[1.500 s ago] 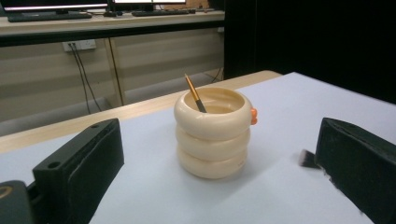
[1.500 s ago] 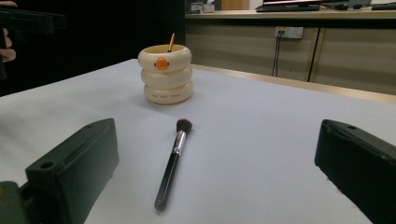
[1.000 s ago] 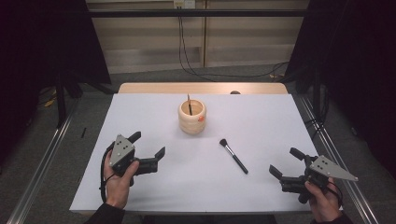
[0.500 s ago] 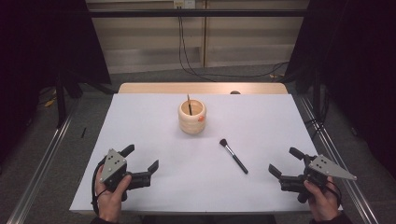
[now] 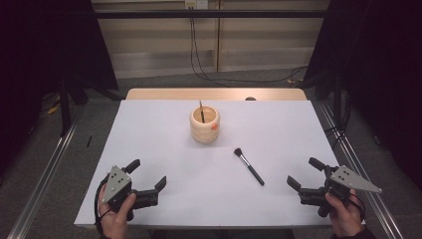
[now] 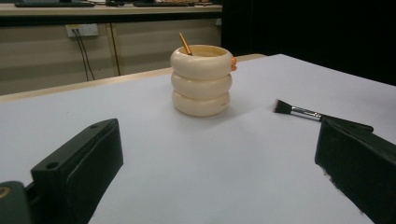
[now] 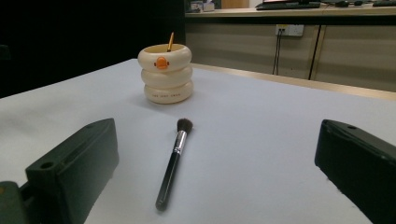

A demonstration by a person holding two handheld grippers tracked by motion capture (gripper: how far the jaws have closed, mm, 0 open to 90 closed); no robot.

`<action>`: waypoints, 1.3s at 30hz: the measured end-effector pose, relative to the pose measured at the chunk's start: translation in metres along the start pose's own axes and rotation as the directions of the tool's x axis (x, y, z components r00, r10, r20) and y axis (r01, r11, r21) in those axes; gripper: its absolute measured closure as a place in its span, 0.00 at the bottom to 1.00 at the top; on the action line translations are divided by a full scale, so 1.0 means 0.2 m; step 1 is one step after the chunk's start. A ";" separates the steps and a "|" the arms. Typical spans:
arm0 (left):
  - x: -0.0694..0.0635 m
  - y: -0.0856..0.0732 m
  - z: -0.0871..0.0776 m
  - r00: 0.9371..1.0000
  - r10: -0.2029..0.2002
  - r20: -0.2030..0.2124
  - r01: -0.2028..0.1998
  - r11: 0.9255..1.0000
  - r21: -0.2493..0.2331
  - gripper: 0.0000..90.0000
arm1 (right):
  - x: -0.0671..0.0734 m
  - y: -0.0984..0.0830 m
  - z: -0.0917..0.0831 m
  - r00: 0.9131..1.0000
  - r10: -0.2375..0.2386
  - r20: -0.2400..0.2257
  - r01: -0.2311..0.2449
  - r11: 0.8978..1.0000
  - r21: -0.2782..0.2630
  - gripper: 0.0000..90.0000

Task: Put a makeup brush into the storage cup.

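Left gripper (image 5: pixel 147 180): jaws spread wide, nothing between them, nothing touched; held in the person's left hand (image 5: pixel 115 215) at the near left corner of the table (image 5: pixel 149 134).
Left gripper, own view: both black jaws rise from the bottom corners, far apart, with bare white surface between them.
Right gripper (image 5: pixel 304 175): jaws spread wide, gripping nothing; held in the person's right hand (image 5: pixel 343 216) at the near right edge of the table.
Right gripper, own view: jaws stand wide at either side; the makeup brush (image 7: pixel 173 162) lies on the table ahead between them, clear of both.
Makeup brush, position: flat on the white surface right of centre (image 5: pixel 248 166), bristles toward the holder, handle end toward the near right; well apart from the left gripper, nearer the right one.
Brush holder (image 5: pixel 204 124): cream, three stacked rings, upright at mid-table, beyond the brush and apart from it; orange duck bill on one side (image 7: pixel 161 63).
Holder contents: one thin stick-like handle (image 6: pixel 185 44) leans out of the rim; its lower part is hidden inside, so what it is cannot be told.
Cut off: brush handle end is covered by the right-hand jaw in the left gripper view (image 6: pixel 303 112).
Hard to make out: small print on the holder's lowest ring is unreadable.
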State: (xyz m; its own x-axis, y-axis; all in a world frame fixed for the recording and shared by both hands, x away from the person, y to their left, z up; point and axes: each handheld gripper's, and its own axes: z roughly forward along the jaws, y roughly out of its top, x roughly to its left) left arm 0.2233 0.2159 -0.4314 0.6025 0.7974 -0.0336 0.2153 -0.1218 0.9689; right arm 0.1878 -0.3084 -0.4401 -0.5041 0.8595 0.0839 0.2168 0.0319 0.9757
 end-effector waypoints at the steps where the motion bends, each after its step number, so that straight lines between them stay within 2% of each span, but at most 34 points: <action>1: 0.00 0.00 0.00 1.000 -0.001 0.006 0.001 1.000 -0.001 0.01 | 0.00 0.00 0.00 1.000 0.001 0.001 -0.001 1.000 -0.001 0.00; 3: 0.00 0.00 0.00 1.000 -0.002 0.012 0.002 1.000 0.001 0.01 | 0.00 0.00 0.01 1.000 -0.002 -0.010 0.003 1.000 0.008 0.00; 9: 0.01 0.00 0.00 1.000 -0.017 0.016 0.017 1.000 -0.004 0.01 | 0.00 0.01 0.01 1.000 -0.005 -0.001 0.005 1.000 -0.001 0.00; 12: 0.02 0.00 -0.01 1.000 -0.027 -0.010 0.026 1.000 -0.013 0.01 | 0.00 0.01 0.01 1.000 -0.009 -0.009 0.009 1.000 -0.003 0.00; 14: 0.03 0.00 -0.01 0.999 -0.040 0.000 0.040 0.999 -0.013 0.01 | 0.00 0.01 0.01 1.000 -0.010 -0.008 0.010 1.000 -0.010 0.00; 17: 0.02 0.00 -0.01 0.999 -0.032 -0.001 0.032 0.999 -0.015 0.01 | 0.00 0.02 0.03 1.000 -0.002 -0.007 0.002 1.000 -0.026 0.00; 21: 0.02 0.00 -0.01 0.999 -0.032 0.000 0.032 0.999 -0.013 0.01 | 0.01 0.04 0.08 0.999 -0.034 -0.039 0.034 0.999 -0.017 0.00; 24: 0.02 0.00 -0.01 0.999 -0.043 0.007 0.043 0.999 -0.015 0.01 | 0.00 0.04 0.11 0.999 -0.026 -0.045 0.026 1.000 -0.004 0.00; 26: 0.02 -0.01 -0.01 0.999 -0.040 0.013 0.040 0.999 -0.011 0.01 | -0.01 0.06 0.11 0.997 -0.042 -0.058 0.041 0.999 -0.010 0.00; 29: 0.02 0.00 0.00 0.999 -0.031 0.018 0.031 0.999 -0.015 0.01 | -0.01 0.10 0.14 0.997 -0.059 -0.059 0.058 0.998 -0.020 0.00; 31: 0.02 0.00 0.00 0.999 -0.029 0.014 0.029 0.999 -0.018 0.01 | -0.01 0.12 0.17 0.995 -0.087 -0.057 0.087 0.996 -0.012 0.00; 34: 0.02 -0.01 0.00 0.999 -0.042 0.011 0.042 0.999 -0.011 0.01 | -0.02 0.14 0.22 0.993 -0.100 -0.059 0.101 0.995 0.010 0.00; 35: 0.02 0.00 -0.01 0.999 -0.032 0.010 0.032 0.999 -0.013 0.01 | -0.02 0.14 0.23 0.992 -0.105 -0.068 0.106 0.994 0.009 0.00; 38: 0.00 0.01 -0.02 1.000 -0.028 -0.012 0.027 0.999 -0.030 0.02 | -0.03 0.15 0.29 0.994 -0.092 -0.065 0.094 0.995 0.026 0.00; 39: 0.00 0.01 -0.02 0.999 -0.034 -0.002 0.034 0.999 -0.030 0.01 | -0.03 0.15 0.30 0.994 -0.086 -0.073 0.088 0.996 0.029 0.00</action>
State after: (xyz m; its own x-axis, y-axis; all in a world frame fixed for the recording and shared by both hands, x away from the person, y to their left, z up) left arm 0.2204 0.2184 -0.4291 0.5930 0.8025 -0.0660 0.2127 -0.0771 0.9741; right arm 0.2472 -0.2823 -0.4227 -0.5803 0.8143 0.0145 0.1957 0.1221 0.9730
